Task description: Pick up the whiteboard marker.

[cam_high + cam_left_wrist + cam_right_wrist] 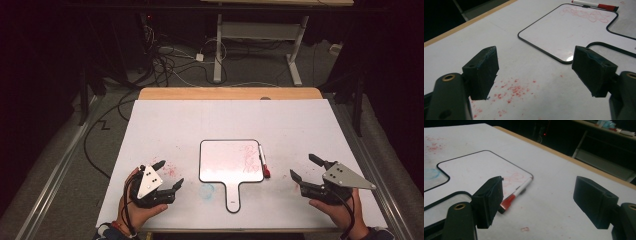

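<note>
The small whiteboard (231,161) with a handle lies flat on the white surface (200,120), between the two grippers and a little ahead of them. Its handle points toward the person's edge of the surface. There is red scribble (250,157) on the part of the board that is nearer to the right gripper's fingers. A marker with a red cap (263,162) lies along that same edge of the board, touching it or just beside it, with the cap toward the person.

In the right gripper view, the marker (516,194) shows just ahead of the finger (489,200) on the board's side, and the other finger is over bare surface. The right gripper (304,168) has its fingers wide apart and they hold nothing.

The left gripper (169,173) is also wide and empty. In the left gripper view, the corner of the whiteboard (566,32) is ahead of the fingers (482,72), and red specks (511,90) lie on the surface between them. A faint blue smear (207,190) is on the surface between the left gripper's fingers and the board's handle.

Each gripper is held by a hand near the person's edge, and both are apart from the board.
</note>
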